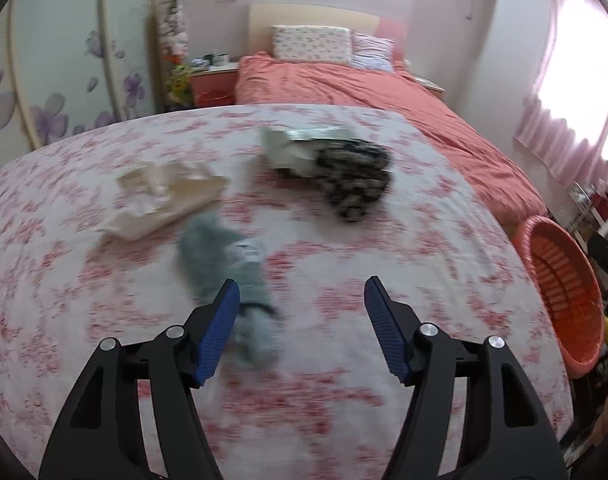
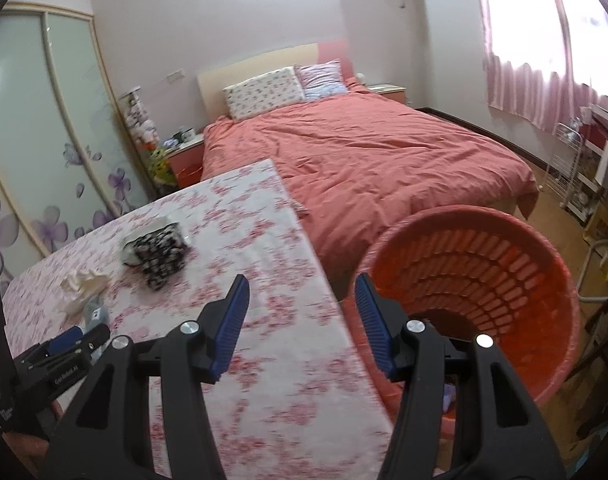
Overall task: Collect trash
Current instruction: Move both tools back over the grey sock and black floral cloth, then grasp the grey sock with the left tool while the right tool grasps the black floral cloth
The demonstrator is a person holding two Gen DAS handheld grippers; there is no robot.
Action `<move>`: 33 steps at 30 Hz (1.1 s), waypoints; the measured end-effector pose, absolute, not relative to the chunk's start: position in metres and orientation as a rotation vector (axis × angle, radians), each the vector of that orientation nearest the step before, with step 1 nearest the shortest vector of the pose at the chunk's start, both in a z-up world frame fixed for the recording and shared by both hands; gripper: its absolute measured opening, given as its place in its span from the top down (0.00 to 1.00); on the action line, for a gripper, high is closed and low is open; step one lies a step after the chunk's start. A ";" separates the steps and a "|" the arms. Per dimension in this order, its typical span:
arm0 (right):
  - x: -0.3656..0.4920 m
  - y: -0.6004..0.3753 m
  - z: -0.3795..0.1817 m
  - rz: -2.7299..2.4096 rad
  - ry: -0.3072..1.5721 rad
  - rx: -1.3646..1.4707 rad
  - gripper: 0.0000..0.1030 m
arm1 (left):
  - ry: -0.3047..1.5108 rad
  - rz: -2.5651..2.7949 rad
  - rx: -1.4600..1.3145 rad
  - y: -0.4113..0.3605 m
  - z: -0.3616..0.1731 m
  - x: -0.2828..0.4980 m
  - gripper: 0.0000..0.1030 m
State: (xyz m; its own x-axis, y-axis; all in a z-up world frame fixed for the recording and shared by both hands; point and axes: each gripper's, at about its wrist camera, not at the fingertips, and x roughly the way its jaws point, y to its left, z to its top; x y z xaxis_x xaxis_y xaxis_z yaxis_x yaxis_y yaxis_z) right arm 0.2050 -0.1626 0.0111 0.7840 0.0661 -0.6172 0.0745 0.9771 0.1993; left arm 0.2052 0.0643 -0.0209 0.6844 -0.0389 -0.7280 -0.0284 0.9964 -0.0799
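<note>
Trash (image 1: 166, 196) in three pieces remains on our desk (image 1: 384, 248); basket (image 2: 504, 280) looks nearly empty; both grippers (image 1: 302, 292) (image 2: 302, 286) gape, unladen.

**Worktop and what sits on it**

I see a worktop (image 1: 344, 340) covered by a white cloth with a pink-red floral print. Three things lie directly on it: a crumpled cream paper wrapper (image 1: 164, 196) toward the far left, a blurred grey-blue crumpled piece (image 1: 228, 264) just in front of it, and a black-and-white patterned packet (image 1: 356, 176) to the right, with a pale torn bag (image 1: 300, 146) touching its far-left side. In my right wrist view the same packet (image 2: 160, 256) and cream wrapper (image 2: 84, 284) lie near the worktop's (image 2: 280, 360) far left.
</note>
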 end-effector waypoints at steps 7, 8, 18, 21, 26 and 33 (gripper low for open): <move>0.212 -0.128 0.004 0.043 0.703 0.176 0.47 | 0.841 0.053 -0.119 0.094 -0.030 0.214 0.35; 0.212 -0.125 0.003 0.047 0.707 0.171 0.47 | 0.847 0.056 -0.121 0.096 -0.033 0.216 0.35; 0.221 -0.103 -0.004 0.077 0.741 0.132 0.47 | 0.889 0.079 -0.137 0.101 -0.049 0.232 0.56; 0.223 -0.100 -0.006 0.086 0.747 0.129 0.47 | 0.880 0.052 -0.148 0.104 -0.047 0.231 0.80; 0.232 -0.086 -0.008 0.113 0.755 0.125 0.47 | 0.832 0.024 -0.123 0.110 -0.036 0.217 0.85; 0.260 -0.044 -0.007 0.205 0.755 0.121 0.47 | 0.780 -0.014 -0.138 0.123 -0.016 0.200 0.85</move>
State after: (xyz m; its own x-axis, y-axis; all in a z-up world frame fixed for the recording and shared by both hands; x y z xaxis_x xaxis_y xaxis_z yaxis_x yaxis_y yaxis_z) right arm 0.2602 -0.0440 -0.0069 0.7095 0.2273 -0.6670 -0.1410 0.9732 0.1818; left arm 0.1999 0.1234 -0.0163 0.7115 -0.0635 -0.6998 -0.0388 0.9908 -0.1295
